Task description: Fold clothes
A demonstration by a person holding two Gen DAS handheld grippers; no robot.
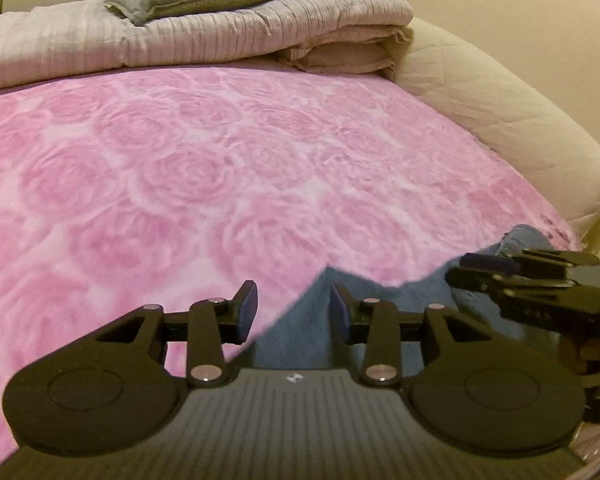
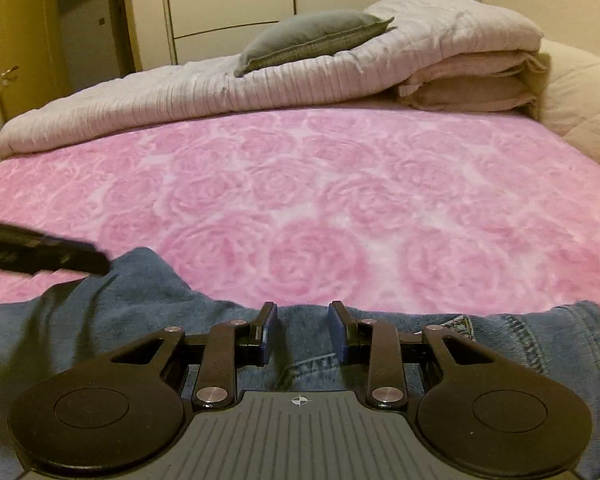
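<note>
My right gripper (image 2: 298, 330) tilts down over the jeans (image 2: 140, 292) at the near edge of the pink blanket (image 2: 300, 200), jaws apart, pinching nothing; only this view shows stitched seams. My left gripper (image 1: 293, 306) is spread, empty. Beyond lie one grey pillow (image 2: 316, 38) and one folded quilt (image 2: 440, 44).

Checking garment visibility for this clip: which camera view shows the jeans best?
The right wrist view. There the jeans stretch across the near edge of the pink bedspread, with seams and stitching visible. The left wrist view shows only a blue patch of the jeans between and behind the gripper fingers, without detail.
</note>
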